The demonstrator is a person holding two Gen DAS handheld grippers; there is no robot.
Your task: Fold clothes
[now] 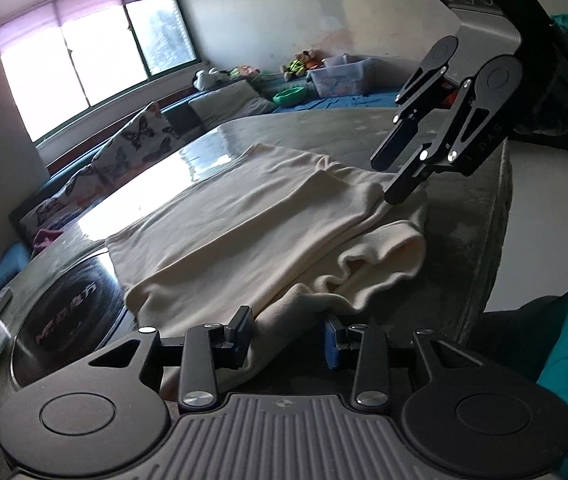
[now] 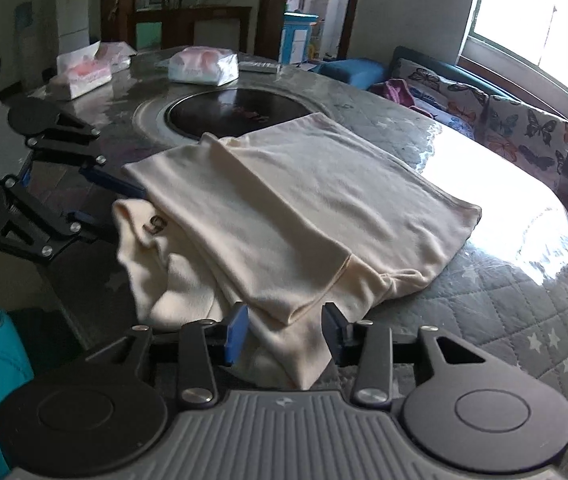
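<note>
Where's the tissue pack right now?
In the right wrist view, the tissue pack sits at the far side of the table, just beyond the round black hotplate and right of the open tissue box.

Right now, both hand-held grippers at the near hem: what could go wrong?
1. The cream garment hangs over the table edge by the right hand-held gripper; a pull could drag it off.
2. Both sets of jaws look open around cloth. The left hand-held gripper faces bunched layers and may pinch only one.
3. The garment's far corner overlaps the inset black hotplate; dragging may snag there.
</note>
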